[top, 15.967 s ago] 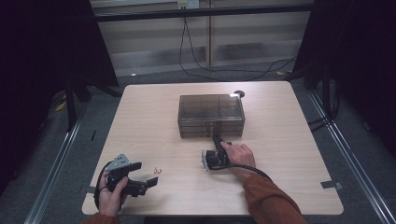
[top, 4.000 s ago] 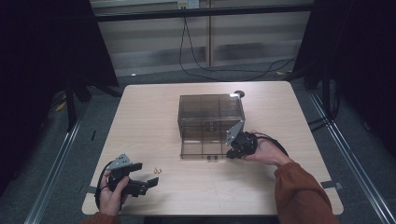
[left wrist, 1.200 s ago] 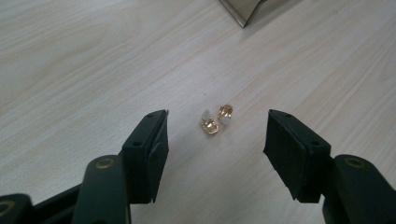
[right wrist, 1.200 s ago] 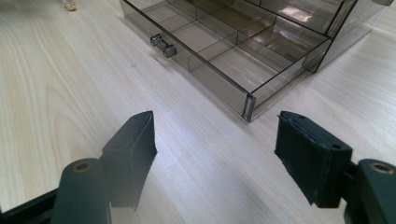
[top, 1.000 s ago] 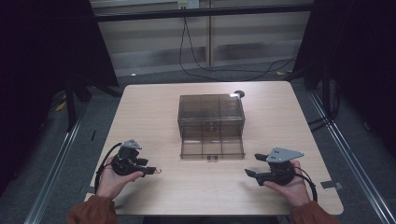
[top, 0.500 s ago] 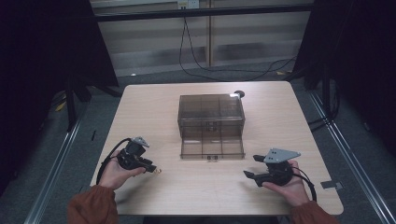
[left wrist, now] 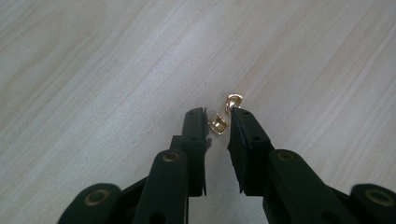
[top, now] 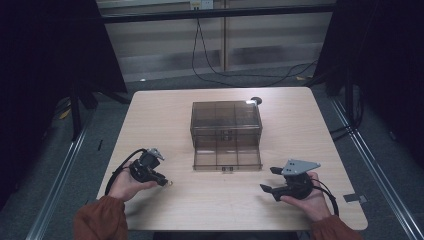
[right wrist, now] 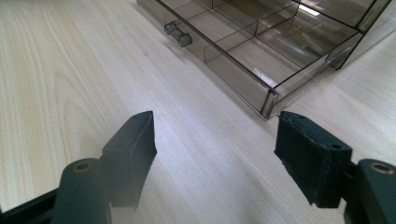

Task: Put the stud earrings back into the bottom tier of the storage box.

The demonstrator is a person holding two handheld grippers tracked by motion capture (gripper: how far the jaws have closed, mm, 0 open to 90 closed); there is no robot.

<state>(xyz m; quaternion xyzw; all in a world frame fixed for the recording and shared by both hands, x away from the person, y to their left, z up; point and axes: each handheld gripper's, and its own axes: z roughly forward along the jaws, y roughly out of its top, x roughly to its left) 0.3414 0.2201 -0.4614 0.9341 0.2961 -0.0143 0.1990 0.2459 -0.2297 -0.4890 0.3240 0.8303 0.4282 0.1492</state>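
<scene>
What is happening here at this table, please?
A person works at a wooden table with a gripper in each hand. The left gripper has just been closing on one of two small gold pieces; the piece sits between the jaws, the other lies at the tip. The right gripper waits open near the smoky plastic box, whose drawer is pulled out.

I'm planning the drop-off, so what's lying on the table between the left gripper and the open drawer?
Bare tabletop, seen in the high view, separates the left gripper, closing round a small gold piece, from the open drawer.
</scene>
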